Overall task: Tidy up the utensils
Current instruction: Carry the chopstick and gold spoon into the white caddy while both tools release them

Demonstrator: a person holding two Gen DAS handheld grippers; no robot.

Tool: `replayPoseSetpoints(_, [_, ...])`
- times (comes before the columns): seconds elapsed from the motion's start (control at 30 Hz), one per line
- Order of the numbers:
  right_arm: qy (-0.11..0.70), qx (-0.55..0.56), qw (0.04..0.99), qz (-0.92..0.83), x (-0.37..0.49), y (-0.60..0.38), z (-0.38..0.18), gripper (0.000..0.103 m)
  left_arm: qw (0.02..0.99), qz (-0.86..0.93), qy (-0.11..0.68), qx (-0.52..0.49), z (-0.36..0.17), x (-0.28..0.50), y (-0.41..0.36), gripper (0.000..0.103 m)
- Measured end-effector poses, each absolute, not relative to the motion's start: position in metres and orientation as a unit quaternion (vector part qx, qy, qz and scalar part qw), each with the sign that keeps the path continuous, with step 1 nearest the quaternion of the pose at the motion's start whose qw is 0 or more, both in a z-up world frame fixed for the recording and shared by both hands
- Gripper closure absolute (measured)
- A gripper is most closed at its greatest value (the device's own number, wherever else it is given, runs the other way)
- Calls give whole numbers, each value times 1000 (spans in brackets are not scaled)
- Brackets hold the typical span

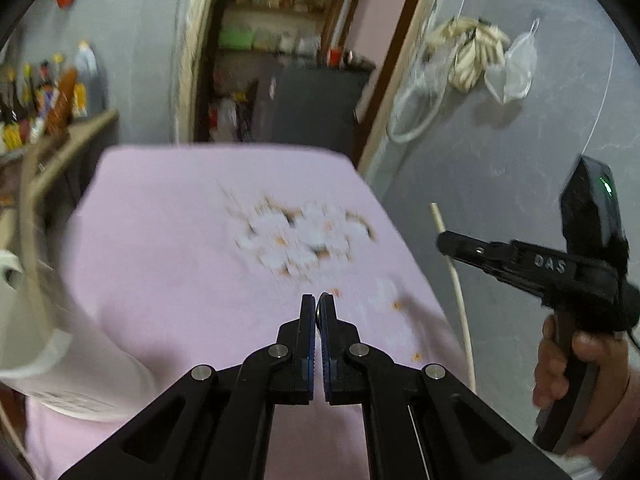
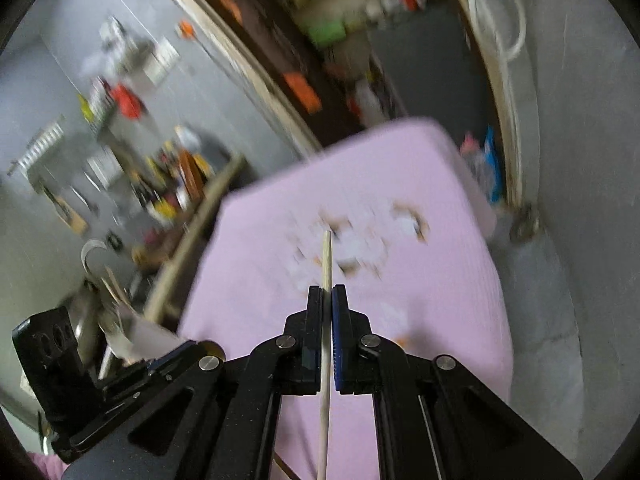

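My right gripper (image 2: 327, 294) is shut on a pale wooden chopstick (image 2: 325, 264), which runs between the pads and pokes out past the tips over the pink cloth (image 2: 440, 280). In the left wrist view the right gripper (image 1: 444, 240) is at the right, off the table's edge, with the chopstick (image 1: 460, 300) hanging down from it. My left gripper (image 1: 318, 300) is shut, with a small dark edge between its tips that I cannot identify. It hovers over the pink cloth (image 1: 160, 240). A white cylindrical holder (image 1: 60, 360) stands at the left; in the right wrist view it (image 2: 132, 332) holds several utensils.
The cloth has a blurred flower print (image 1: 304, 240) in its middle. A wooden shelf (image 1: 60, 144) with bottles stands at the left. Grey wall with hanging bags (image 1: 480, 56) lies to the right, an open doorway (image 1: 280, 60) behind the table.
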State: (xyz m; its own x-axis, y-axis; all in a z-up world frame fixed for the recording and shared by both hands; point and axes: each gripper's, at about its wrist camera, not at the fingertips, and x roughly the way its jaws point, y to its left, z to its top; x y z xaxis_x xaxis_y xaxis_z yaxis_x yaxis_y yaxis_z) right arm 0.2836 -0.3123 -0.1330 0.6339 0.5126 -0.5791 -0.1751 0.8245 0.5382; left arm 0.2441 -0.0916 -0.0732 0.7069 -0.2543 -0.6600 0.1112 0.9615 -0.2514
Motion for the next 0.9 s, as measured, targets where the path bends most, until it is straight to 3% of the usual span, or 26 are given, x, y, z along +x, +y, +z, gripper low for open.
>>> replayPoseSetpoints(0.27, [235, 226, 925, 197, 255, -270, -56, 99, 941, -96, 312, -91, -1, 227, -42, 100])
replayPoseSetpoints(0.57, [175, 216, 930, 239, 247, -186, 17, 99, 954, -93, 273, -84, 68, 204, 48, 100])
replayPoseSetpoints(0.9, [113, 243, 926, 266, 247, -107, 31, 99, 967, -12, 248, -48, 88, 195, 138, 100])
